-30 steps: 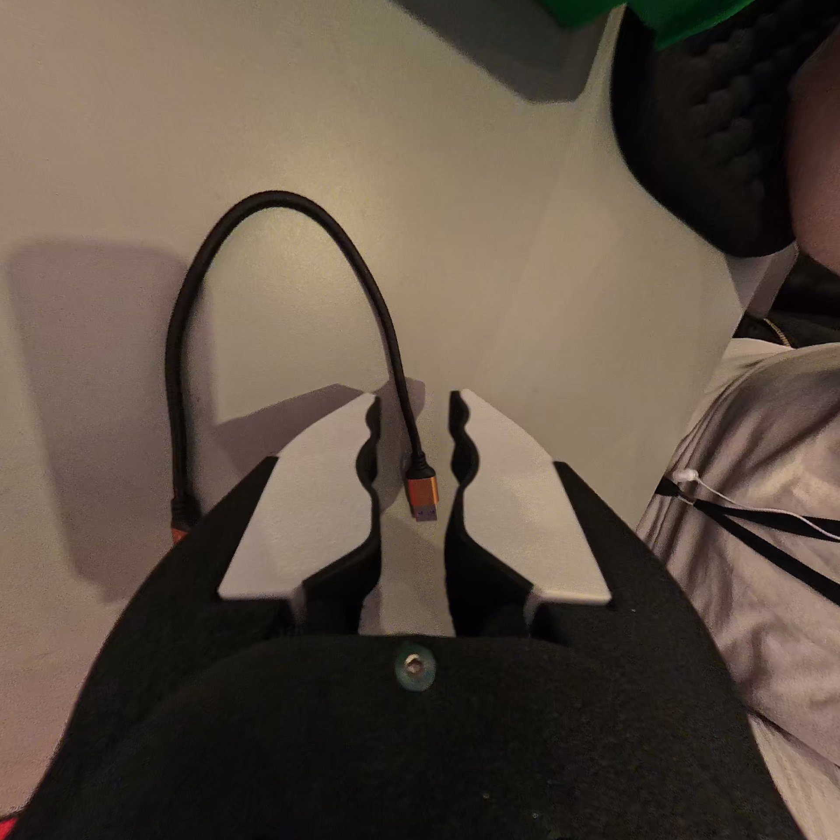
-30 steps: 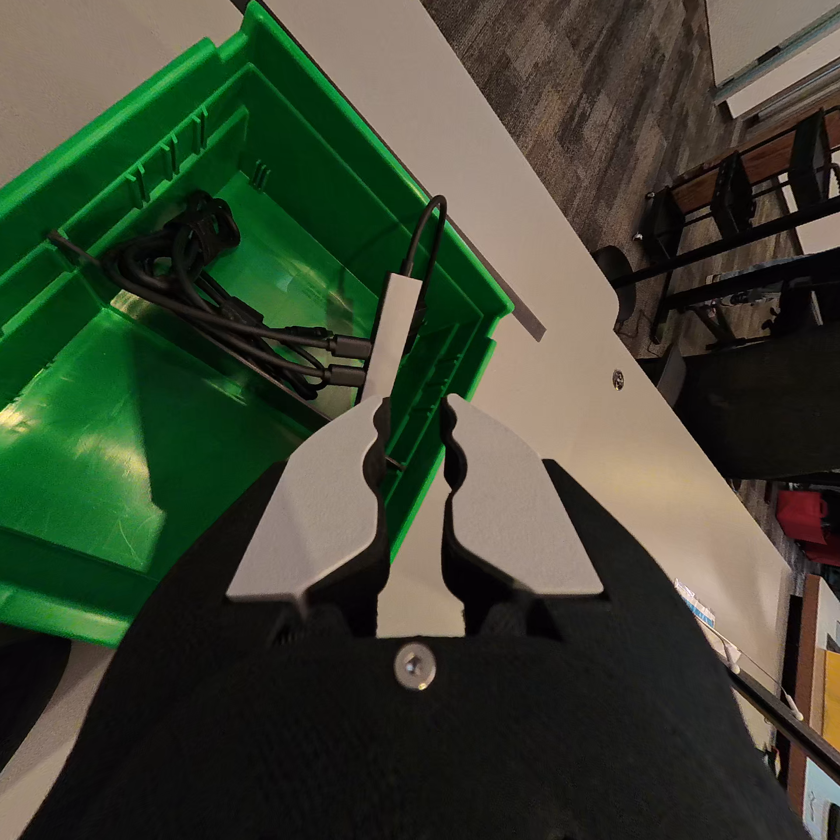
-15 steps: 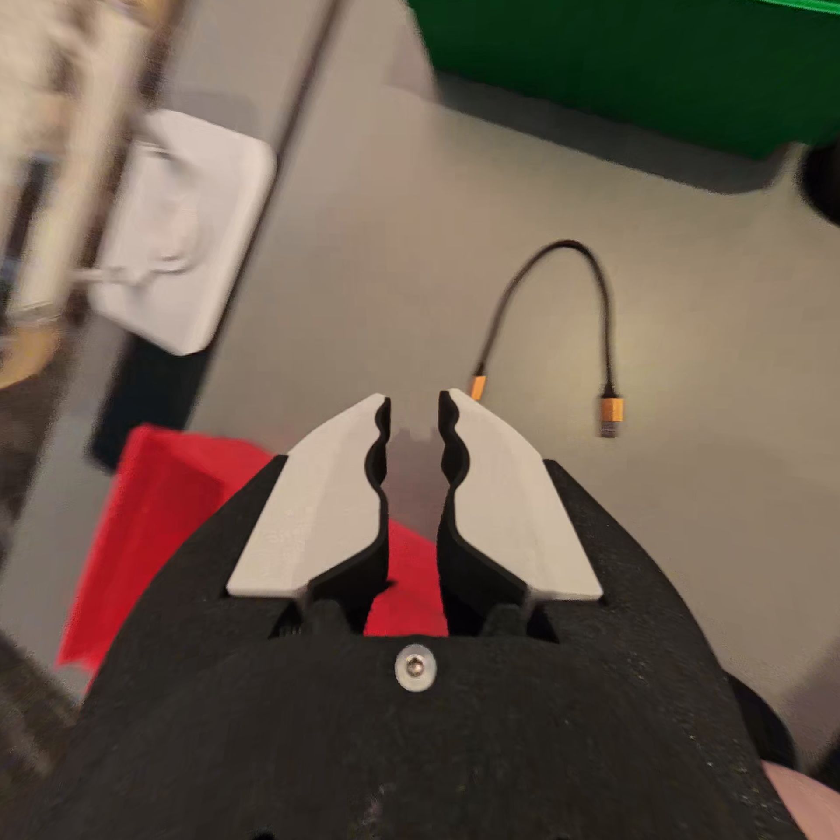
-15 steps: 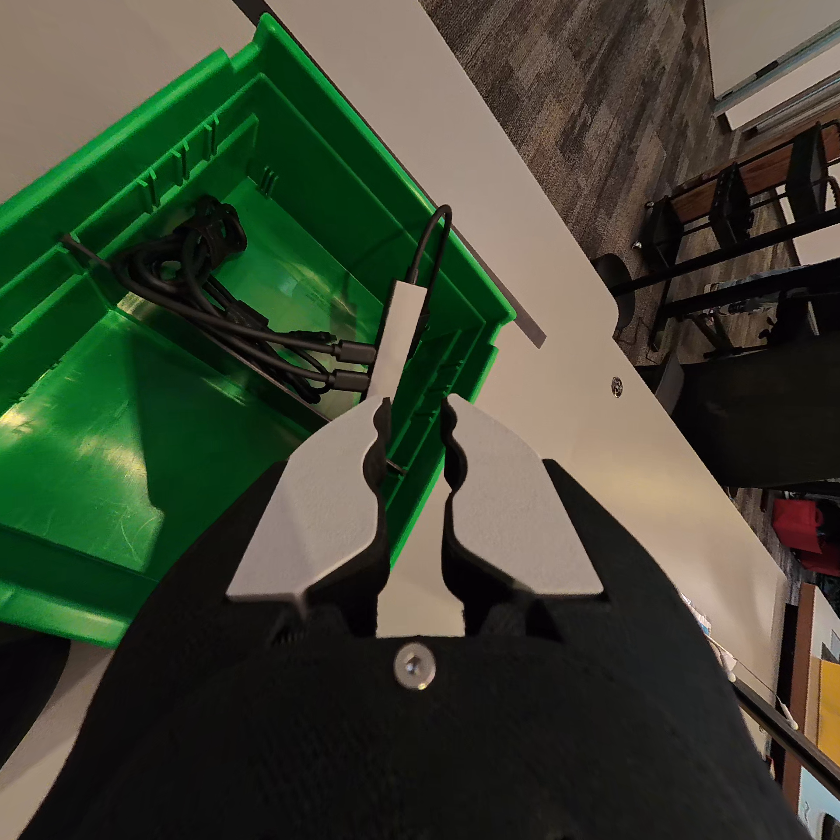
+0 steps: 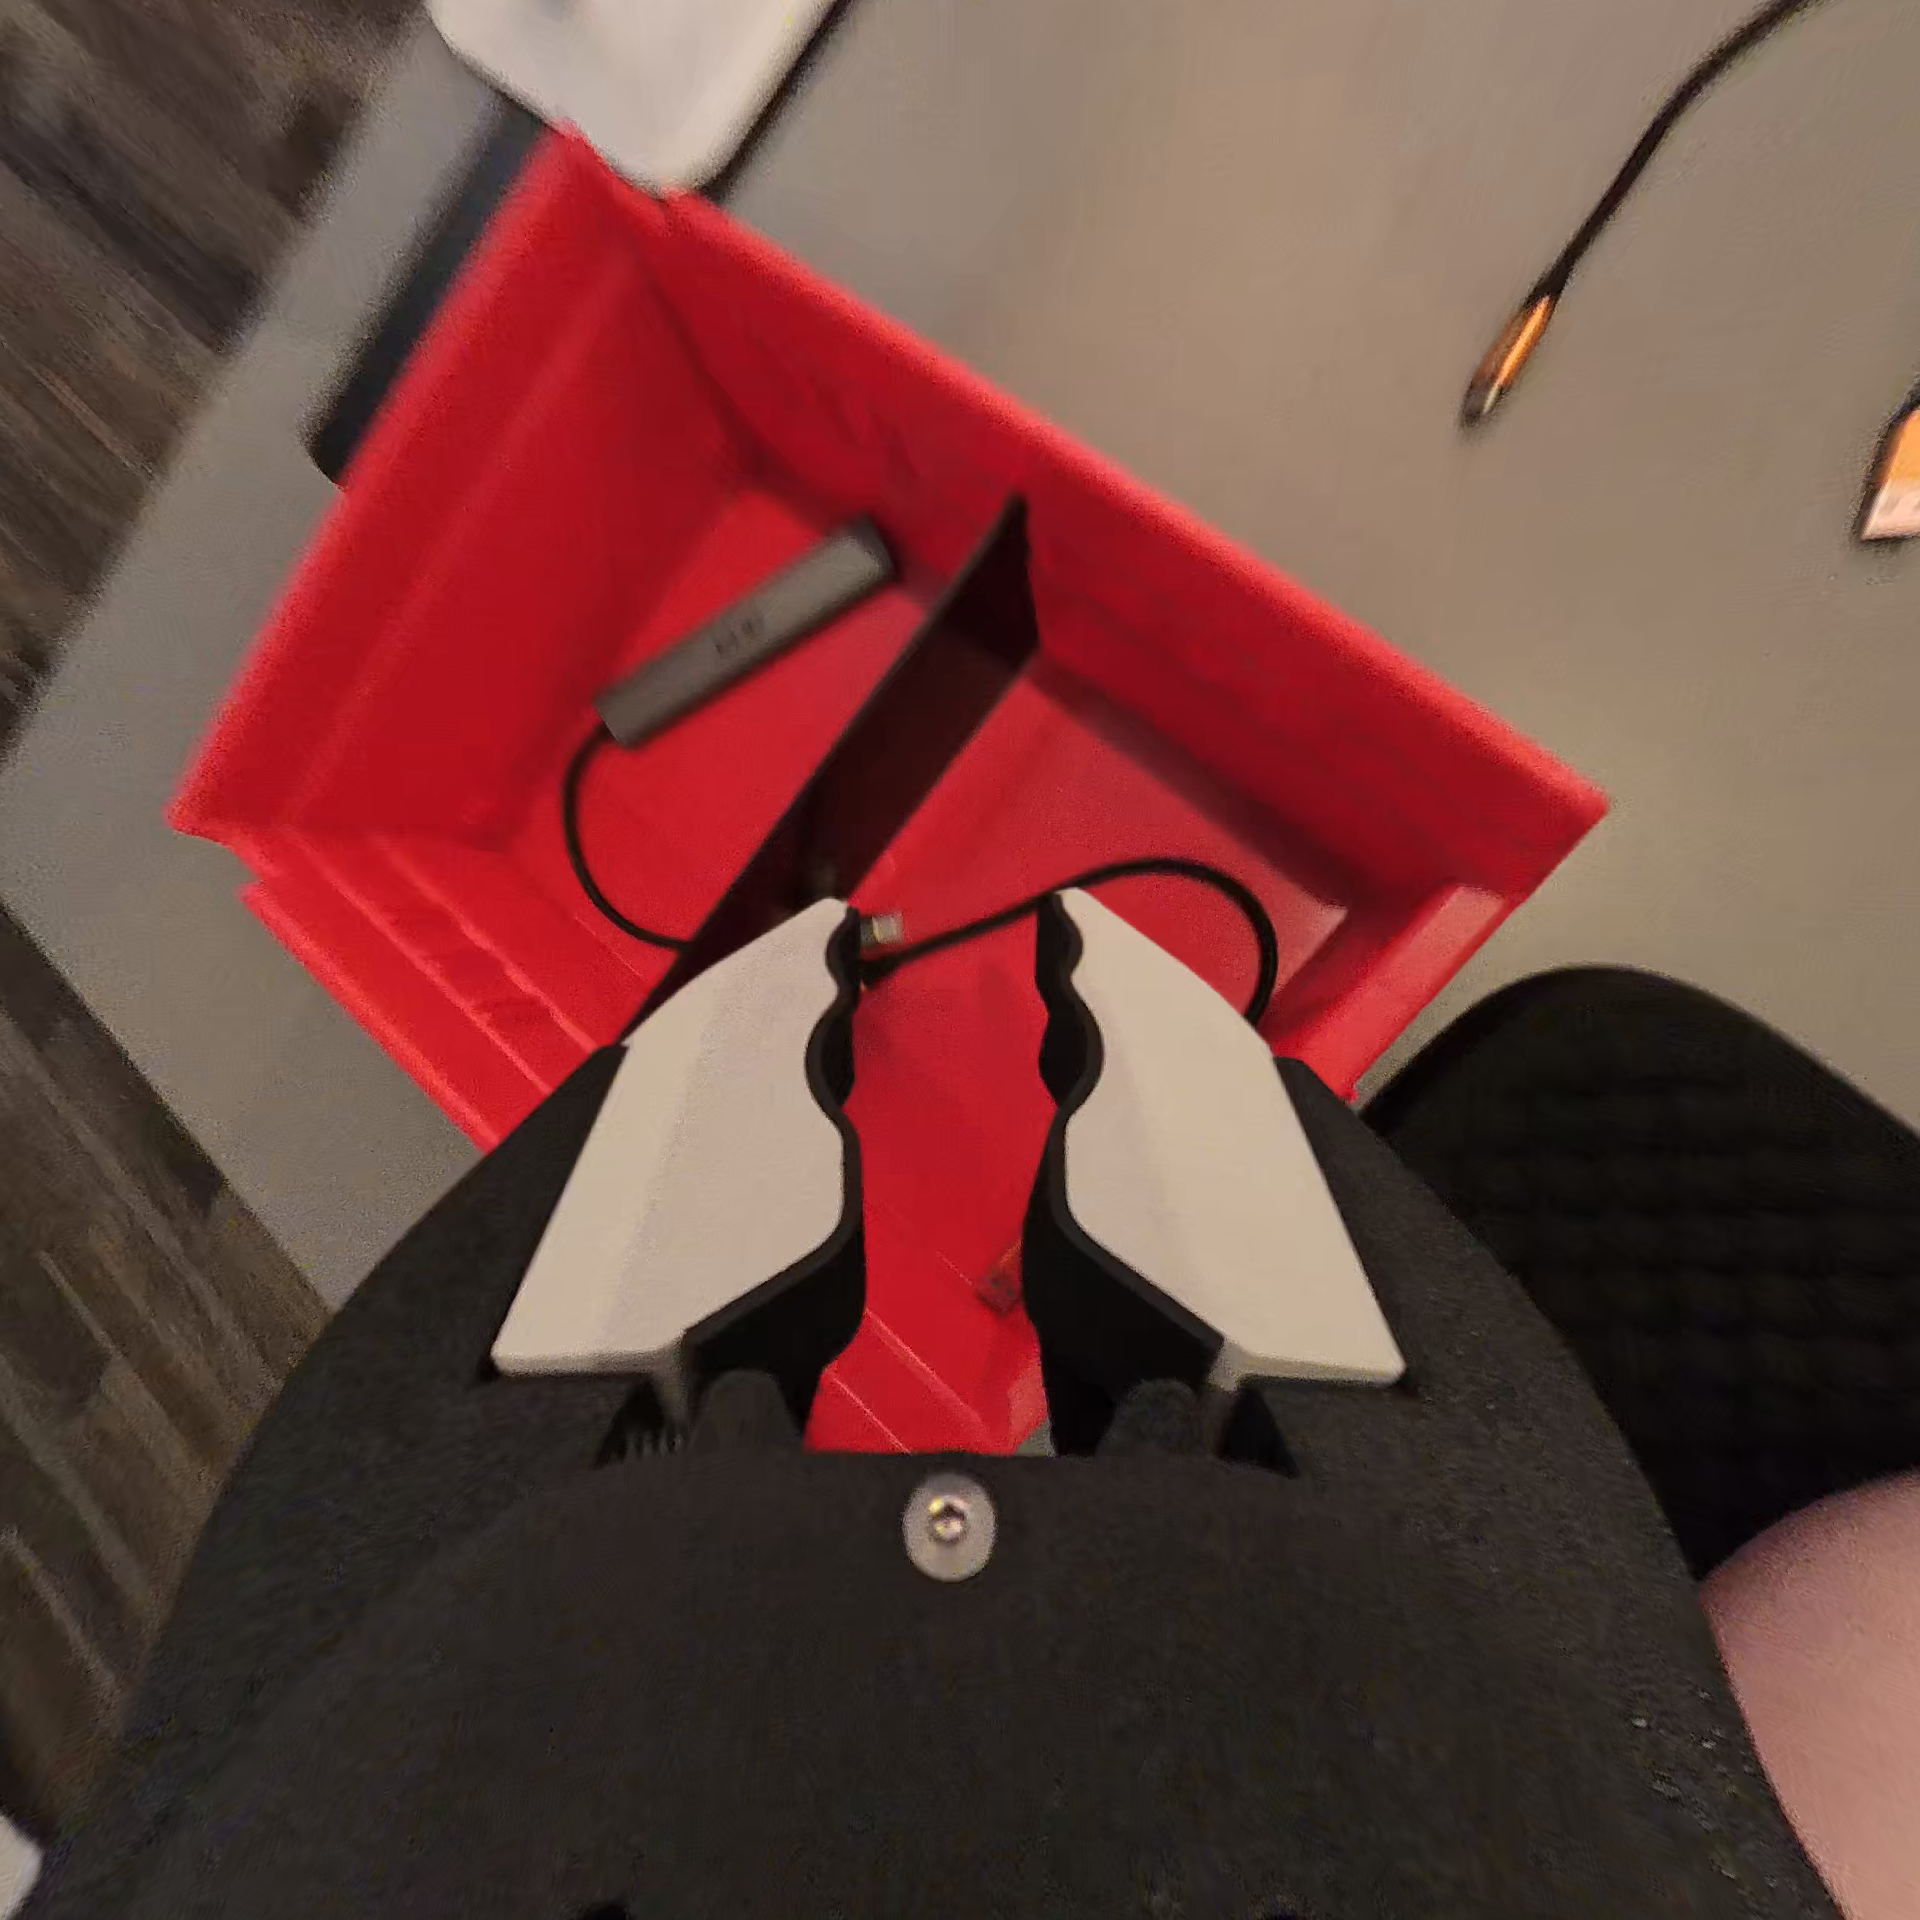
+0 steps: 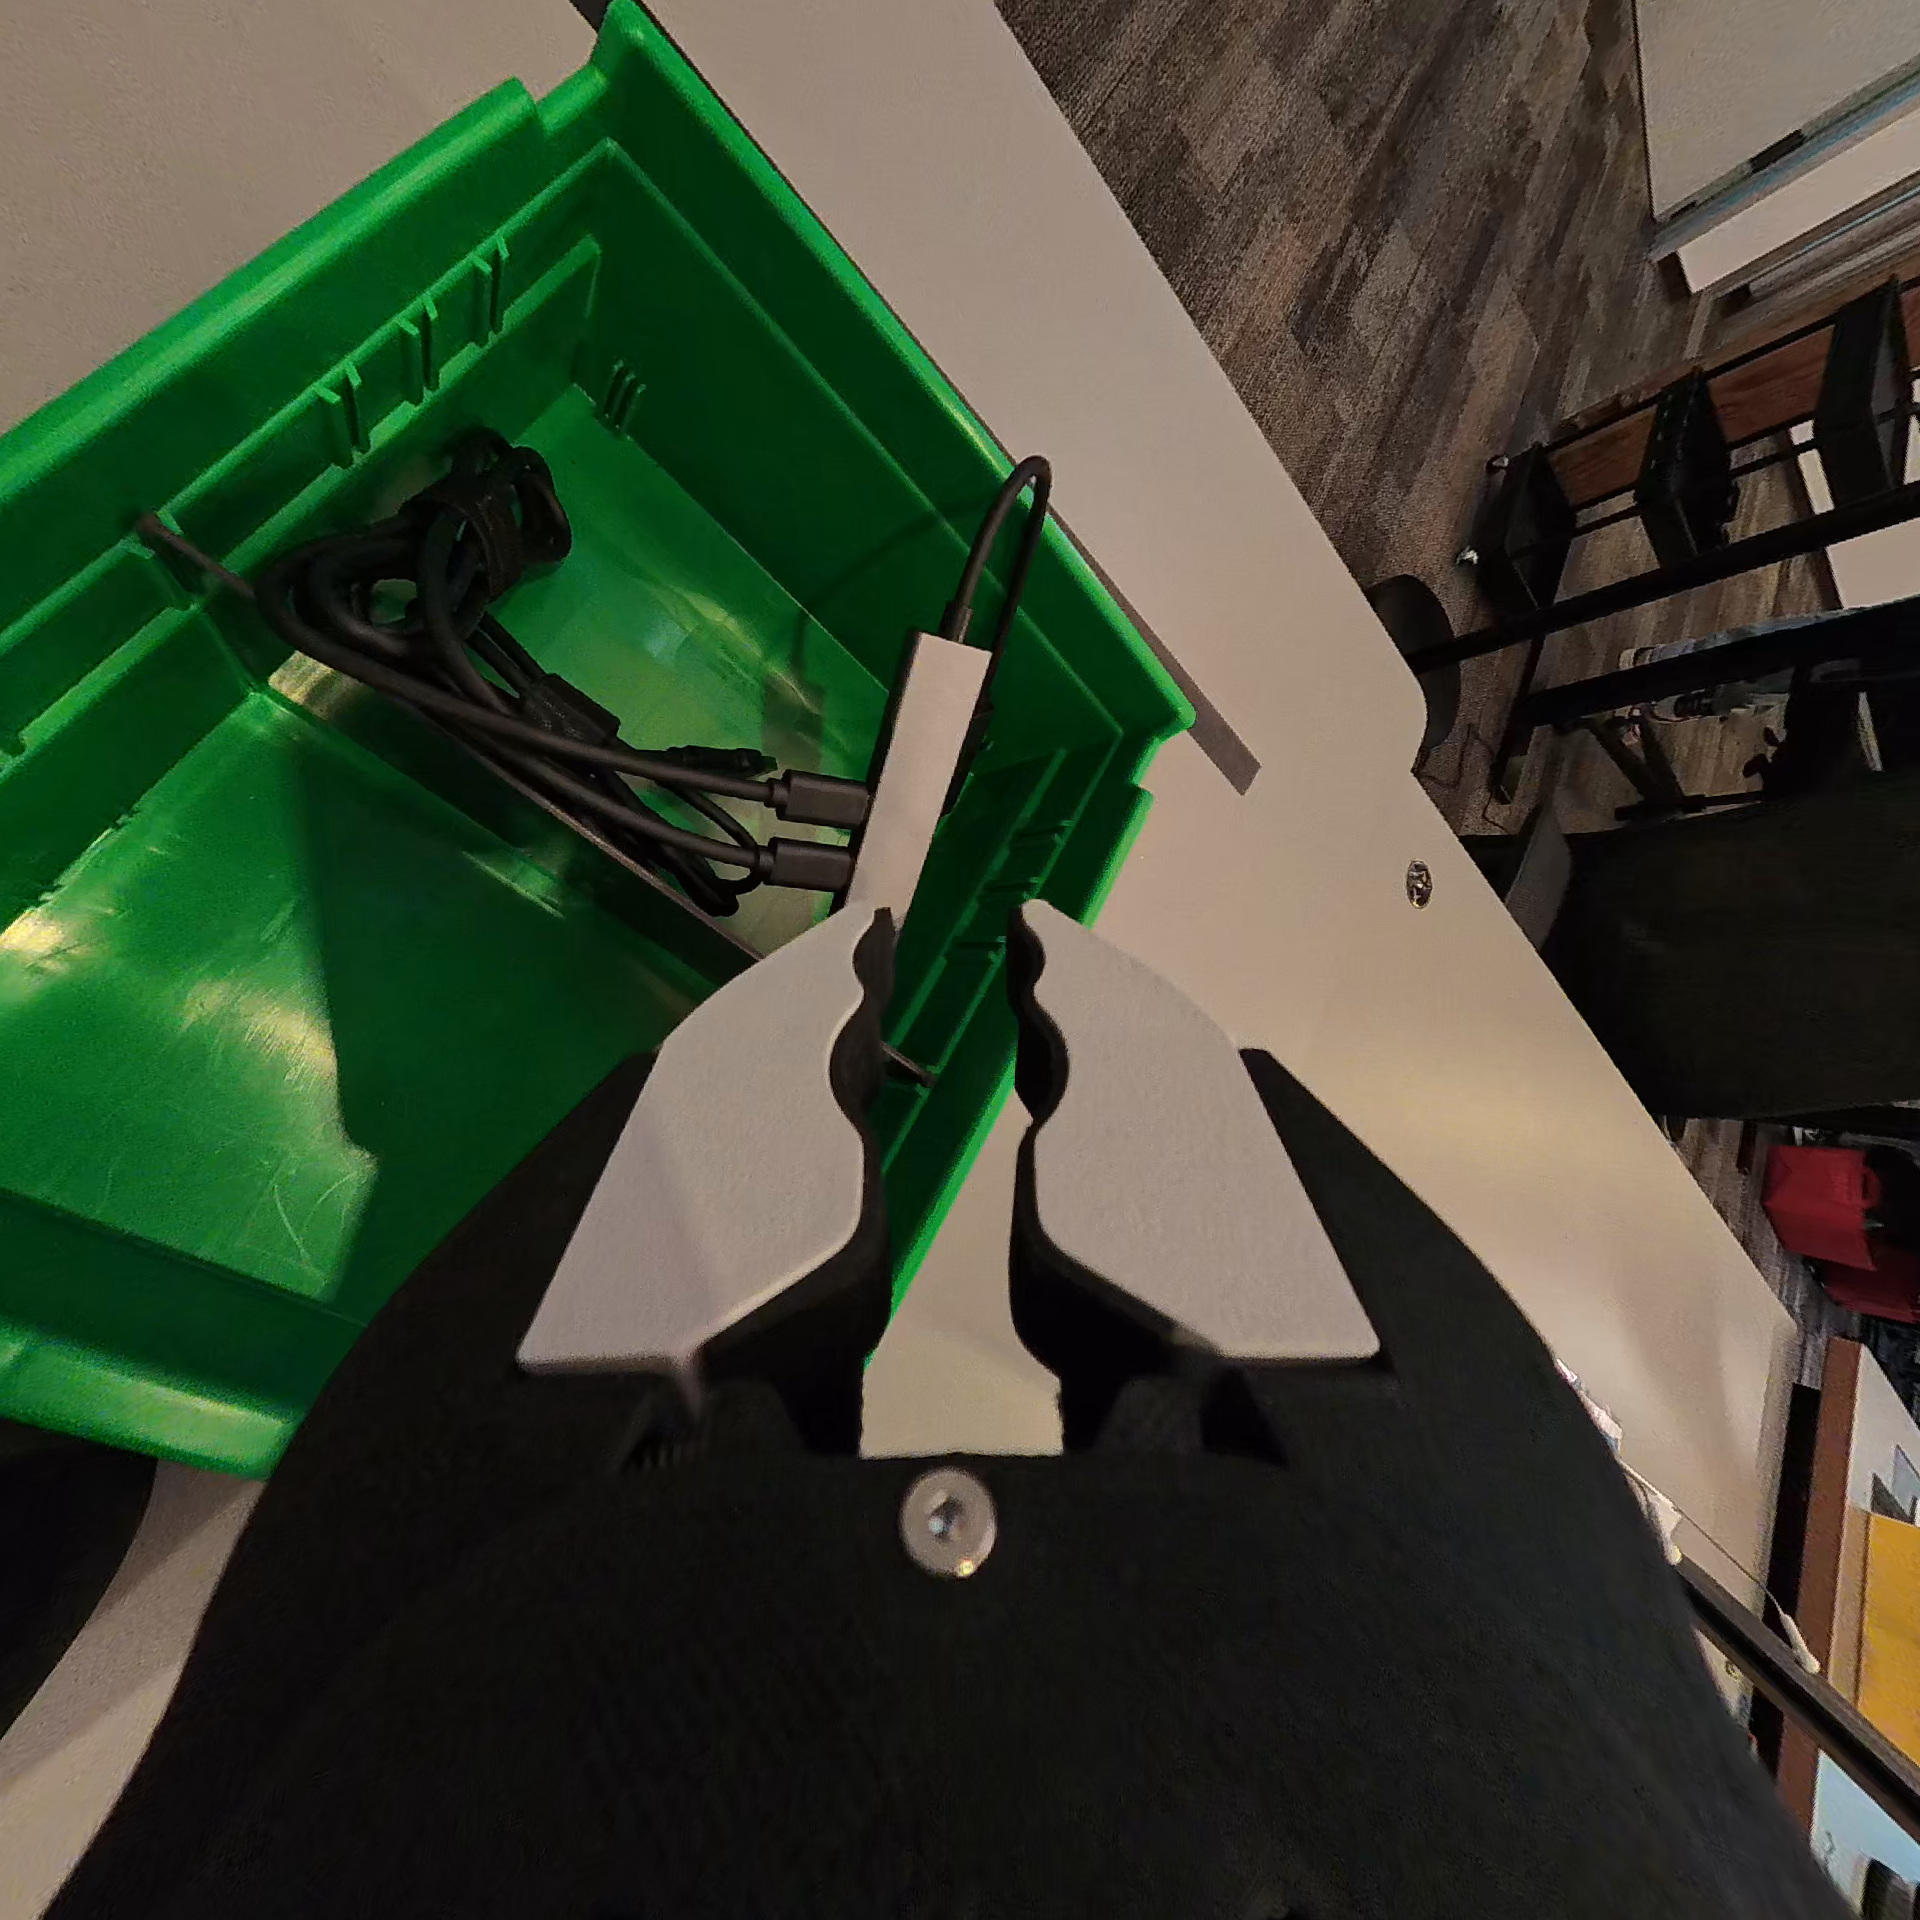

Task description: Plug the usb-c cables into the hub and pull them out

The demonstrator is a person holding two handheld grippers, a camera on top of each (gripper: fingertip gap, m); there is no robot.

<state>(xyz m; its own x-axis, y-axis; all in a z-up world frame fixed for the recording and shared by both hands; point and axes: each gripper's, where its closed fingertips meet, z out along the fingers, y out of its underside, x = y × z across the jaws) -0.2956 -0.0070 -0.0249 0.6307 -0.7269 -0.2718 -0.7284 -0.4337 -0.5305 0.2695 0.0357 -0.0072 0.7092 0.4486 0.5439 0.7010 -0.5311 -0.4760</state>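
Note:
In the left wrist view, my left gripper (image 5: 945, 925) is open and empty above a red bin (image 5: 1195, 582). In the bin lie a dark grey hub (image 5: 743, 639) with a thin black lead and a loose thin cable whose small plug (image 5: 883, 925) shows between my fingertips. In the right wrist view, my right gripper (image 6: 945, 925) is open and empty over the near wall of a green bin (image 6: 260, 1039). A silver hub (image 6: 925, 758) leans on that wall with two black USB-C plugs (image 6: 821, 800) in its side. Their cables form a tied bundle (image 6: 447, 561).
A black divider (image 5: 925, 686) splits the red bin. A black cable with orange ends (image 5: 1507, 353) lies on the grey table to the right. A white object (image 5: 623, 62) sits beyond the bin. The table edge (image 6: 1558, 1091) drops to floor with chairs (image 6: 1683, 488).
My left gripper swung away from the orange-ended cable to above the red bin, and its jaws stand a little wider. My right gripper has barely moved over the green bin.

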